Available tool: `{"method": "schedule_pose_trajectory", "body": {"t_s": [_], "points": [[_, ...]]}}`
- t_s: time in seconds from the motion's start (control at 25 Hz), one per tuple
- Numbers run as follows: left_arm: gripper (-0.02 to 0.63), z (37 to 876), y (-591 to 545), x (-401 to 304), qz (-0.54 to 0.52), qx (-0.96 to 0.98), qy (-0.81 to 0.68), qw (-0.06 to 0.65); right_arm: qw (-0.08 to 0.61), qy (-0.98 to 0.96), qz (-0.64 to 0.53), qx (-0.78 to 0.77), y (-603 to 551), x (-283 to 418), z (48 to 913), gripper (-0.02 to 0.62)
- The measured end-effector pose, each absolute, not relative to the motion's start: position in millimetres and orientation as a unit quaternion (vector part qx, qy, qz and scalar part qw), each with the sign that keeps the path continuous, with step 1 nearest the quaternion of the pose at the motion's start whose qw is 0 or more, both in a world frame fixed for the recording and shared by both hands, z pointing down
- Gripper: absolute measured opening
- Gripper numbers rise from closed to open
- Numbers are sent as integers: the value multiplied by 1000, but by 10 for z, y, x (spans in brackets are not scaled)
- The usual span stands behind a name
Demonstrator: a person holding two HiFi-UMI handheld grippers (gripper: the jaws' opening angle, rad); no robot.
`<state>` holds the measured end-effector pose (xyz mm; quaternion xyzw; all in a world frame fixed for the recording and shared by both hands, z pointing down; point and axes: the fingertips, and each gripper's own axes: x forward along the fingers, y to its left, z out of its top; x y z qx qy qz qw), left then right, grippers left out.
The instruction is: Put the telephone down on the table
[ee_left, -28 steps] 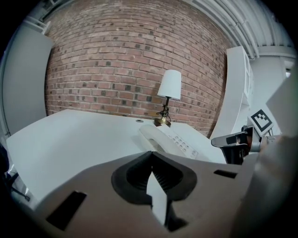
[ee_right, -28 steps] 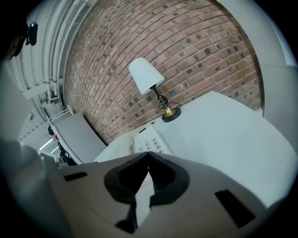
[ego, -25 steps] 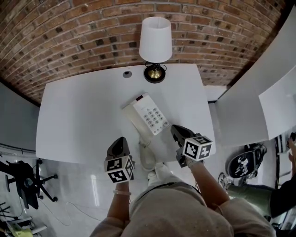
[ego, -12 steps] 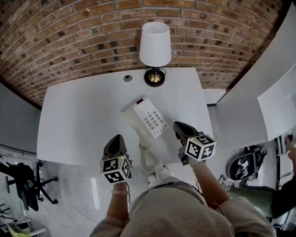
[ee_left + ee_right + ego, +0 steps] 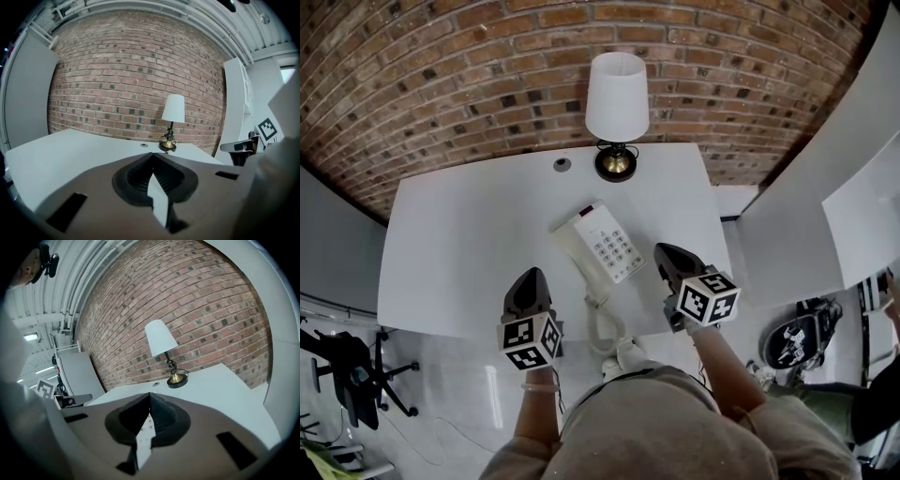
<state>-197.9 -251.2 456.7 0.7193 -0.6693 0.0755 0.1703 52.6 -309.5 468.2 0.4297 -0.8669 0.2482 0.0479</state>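
A white telephone [image 5: 598, 243] with grey keys lies flat on the white table [image 5: 459, 244], its coiled cord [image 5: 604, 323] running off the near edge. My left gripper [image 5: 530, 278] hovers over the near edge, left of the phone, jaws shut and empty. My right gripper [image 5: 665, 253] sits just right of the phone, also shut with nothing in it. In the left gripper view the left gripper [image 5: 151, 157] has its jaws meeting at the tip. In the right gripper view the right gripper [image 5: 149, 397] is shut too, and a sliver of the telephone's keypad [image 5: 146, 426] shows behind the jaws.
A lamp [image 5: 616, 98] with a white shade and brass base stands at the table's far edge by the brick wall. A small round grommet [image 5: 562, 164] lies left of it. A white cabinet [image 5: 806, 216] is at the right, a black chair [image 5: 342, 366] at lower left.
Both grippers have drawn back slightly toward the near edge, away from the telephone. The phone lies still on the table.
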Motion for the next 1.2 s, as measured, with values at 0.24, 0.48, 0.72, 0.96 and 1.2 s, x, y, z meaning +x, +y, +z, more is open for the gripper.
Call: {"method": "schedule_pose_trajectory", "body": {"t_s": [0.24,0.48,0.72,0.96,1.2], "points": [[5,4436,-2545,-2022,57,719,-674,158,53,-876,217,427,-3130,504,4559,5],[5,4328,-2550,-2079,44,715,-681,150,48,-878,206,429,-3162,526,4489,5],[5,4260,-2535,-2135,32,709,-690,144,43,-878,202,431,-3189,537,4462,5],[5,4204,-2513,-2204,23,702,-699,138,40,-882,188,430,-3221,533,4407,5],[6,4160,-2510,-2238,16,696,-705,134,38,-885,179,429,-3251,527,4362,5]]}}
